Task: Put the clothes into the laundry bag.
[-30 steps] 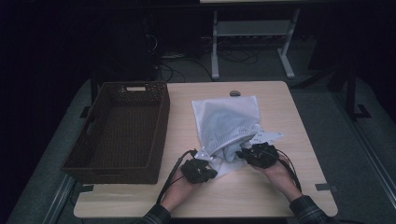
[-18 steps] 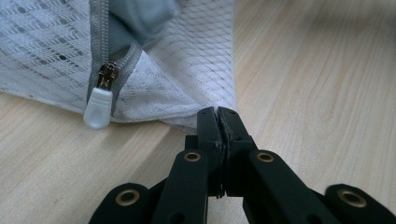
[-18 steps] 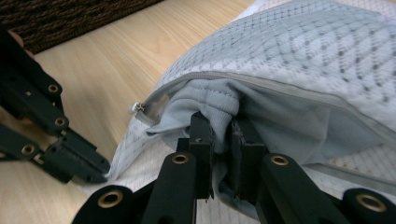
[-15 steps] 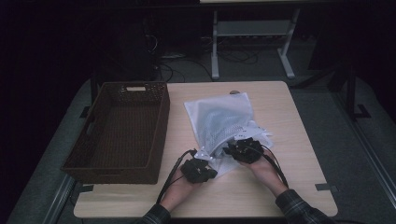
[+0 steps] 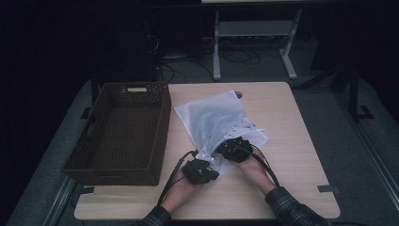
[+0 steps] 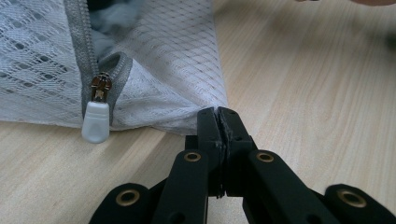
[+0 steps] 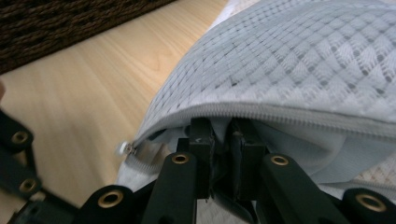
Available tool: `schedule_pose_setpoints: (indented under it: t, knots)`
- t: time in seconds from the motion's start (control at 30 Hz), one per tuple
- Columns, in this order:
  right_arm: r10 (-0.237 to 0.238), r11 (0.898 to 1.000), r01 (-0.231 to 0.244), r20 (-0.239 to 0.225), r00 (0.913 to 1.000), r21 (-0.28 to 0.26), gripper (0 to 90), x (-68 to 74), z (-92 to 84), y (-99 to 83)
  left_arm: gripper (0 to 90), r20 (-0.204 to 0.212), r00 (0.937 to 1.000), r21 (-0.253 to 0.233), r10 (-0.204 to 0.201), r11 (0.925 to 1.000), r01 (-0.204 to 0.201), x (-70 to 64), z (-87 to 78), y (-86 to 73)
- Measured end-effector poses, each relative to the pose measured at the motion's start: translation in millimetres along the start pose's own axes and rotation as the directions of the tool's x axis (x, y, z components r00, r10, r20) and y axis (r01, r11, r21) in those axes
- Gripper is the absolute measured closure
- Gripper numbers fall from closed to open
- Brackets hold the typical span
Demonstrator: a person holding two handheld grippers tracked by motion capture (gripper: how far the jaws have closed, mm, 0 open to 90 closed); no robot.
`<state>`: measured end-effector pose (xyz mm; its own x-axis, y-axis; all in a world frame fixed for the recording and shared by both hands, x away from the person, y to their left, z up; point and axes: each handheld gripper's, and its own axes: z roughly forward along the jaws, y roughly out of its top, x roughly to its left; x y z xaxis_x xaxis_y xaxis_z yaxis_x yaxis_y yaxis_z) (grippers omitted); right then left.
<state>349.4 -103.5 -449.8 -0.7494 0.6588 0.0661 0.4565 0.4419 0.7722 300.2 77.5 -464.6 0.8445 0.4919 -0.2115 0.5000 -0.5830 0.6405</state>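
1. A white mesh laundry bag point(image 5: 214, 123) lay on the light wooden table point(image 5: 291, 155), just right of a dark woven basket point(image 5: 123, 132) and near the person's edge.
2. The left gripper point(image 5: 201, 170) sat at the bag's near corner. In the left gripper view its jaws were pressed together on the tip of that mesh corner point(image 6: 212, 106) — pinched tight, with no gap between the pads.
3. Beside that corner the grey zipper point(image 6: 84, 51) ran up the bag, its slider and white plastic pull point(image 6: 95, 122) hanging against the mesh just above the tabletop.
4. The right gripper point(image 5: 235, 149) was at the bag's open mouth, to the right of the left one and slightly farther from the person.
5. In the right gripper view its jaws stood narrow, pushed in under the zipped edge point(image 7: 299, 114) of the opening — a thin fold of pale cloth point(image 7: 219, 163) seemed caught between them, though the grip itself was partly hidden.
6. The basket's weave point(image 7: 70, 23) showed beyond the table in that view.
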Motion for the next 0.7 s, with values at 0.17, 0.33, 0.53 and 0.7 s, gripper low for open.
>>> schedule_pose_setpoints:
  t: [0.17,0.33,0.53,0.7]
  knots:
    - [0.005,1.000,-0.005,0.016,0.9999,-0.015,80.9,-0.2,8.9,3.3,88.9,-0.002,1.0000,0.001,0.001,1.0000,-0.001,-0.4,0.0,0.0]
    - [0.003,1.000,-0.003,0.030,0.9995,-0.027,81.0,-0.4,16.9,4.5,89.1,0.001,1.0000,0.000,-0.001,1.0000,0.001,-0.1,0.0,0.0]
    - [-0.002,0.999,0.004,0.050,0.9987,-0.041,81.0,-3.3,23.8,7.1,89.2,0.003,1.0000,0.004,0.001,1.0000,-0.001,-0.1,-0.2,-0.1]
    - [0.007,0.998,-0.004,0.062,0.9981,-0.057,80.9,-6.7,30.2,9.0,89.2,0.004,1.0000,0.003,0.000,1.0000,0.000,-0.1,-0.2,-0.1]
